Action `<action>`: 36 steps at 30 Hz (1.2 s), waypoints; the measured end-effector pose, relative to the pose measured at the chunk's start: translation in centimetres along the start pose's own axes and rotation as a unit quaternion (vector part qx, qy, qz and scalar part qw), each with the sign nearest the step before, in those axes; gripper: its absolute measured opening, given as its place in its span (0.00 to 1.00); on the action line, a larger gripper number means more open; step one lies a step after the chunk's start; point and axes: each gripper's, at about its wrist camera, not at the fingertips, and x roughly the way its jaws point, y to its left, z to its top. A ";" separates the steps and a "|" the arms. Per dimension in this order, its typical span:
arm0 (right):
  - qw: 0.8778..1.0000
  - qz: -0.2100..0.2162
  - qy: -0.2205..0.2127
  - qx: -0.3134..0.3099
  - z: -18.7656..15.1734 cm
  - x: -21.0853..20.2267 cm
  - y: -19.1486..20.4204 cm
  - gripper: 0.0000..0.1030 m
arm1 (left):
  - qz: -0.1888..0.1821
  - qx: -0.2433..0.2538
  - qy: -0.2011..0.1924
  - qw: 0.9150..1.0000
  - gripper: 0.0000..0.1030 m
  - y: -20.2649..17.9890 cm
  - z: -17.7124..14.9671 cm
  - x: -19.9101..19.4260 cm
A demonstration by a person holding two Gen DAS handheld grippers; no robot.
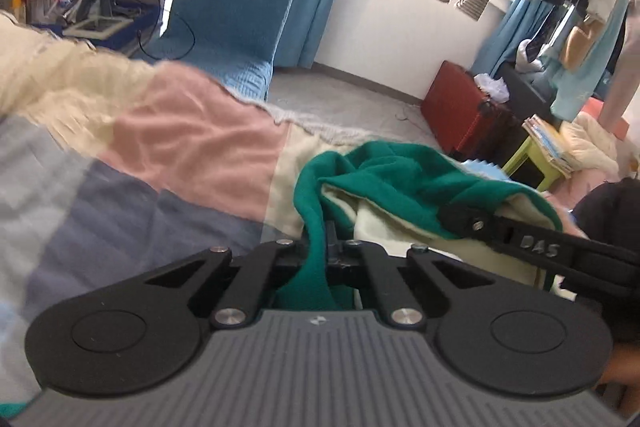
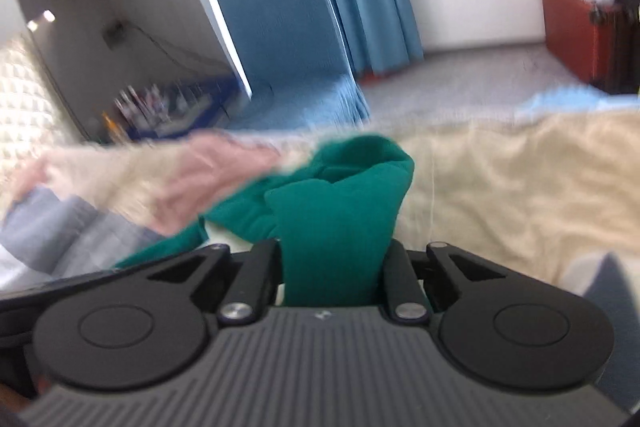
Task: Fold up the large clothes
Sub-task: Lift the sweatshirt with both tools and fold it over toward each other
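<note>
Green garment (image 1: 384, 171) cloth runs straight into both grips: the left gripper (image 1: 320, 259) has its jaws closed tight on a thin green fold, and the right gripper (image 2: 332, 267) has its jaws nearly closed on a thicker bunch of the same fabric. Outward from the jaws, the garment lies crumpled on the bed (image 1: 192, 147), its pale lining showing, over a patchwork cover of pink, cream and grey-blue. In the left wrist view the right gripper's finger reaches in from the right, touching the heap.

The step in hand looks like the opening grasp, both edges taken before any fold is made. Next, I judge, the cloth needs lifting and spreading taut to find its shape.

The right wrist view is blurred, so which part of the garment that side holds is probably a hem or sleeve, but unclear. Fingertips are buried in cloth.
</note>
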 end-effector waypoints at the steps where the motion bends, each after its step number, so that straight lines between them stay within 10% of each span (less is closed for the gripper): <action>1: 1.000 0.001 -0.012 -0.001 0.3 -1.3 0.4 0.15 | 0.001 0.007 -0.003 1.000 0.03 -0.2 0.3 -1.1; 10: 0.989 0.044 -0.131 -0.055 -0.8 -16.4 3.1 0.14 | -0.021 0.034 -0.076 0.996 0.03 -1.0 -1.3 -16.8; 19: 0.968 0.067 -0.192 -0.145 -10.8 -32.7 7.9 0.14 | -0.048 0.056 -0.113 0.991 0.03 -2.9 -12.2 -34.2; 29: 0.988 0.041 -0.065 -0.132 -21.9 -37.6 8.2 0.19 | -0.013 0.046 -0.041 0.998 0.03 -2.9 -27.7 -37.6; 36: 0.993 0.030 0.024 -0.107 -26.7 -36.8 6.8 0.31 | -0.036 0.031 -0.011 0.999 0.06 -1.0 -31.8 -36.9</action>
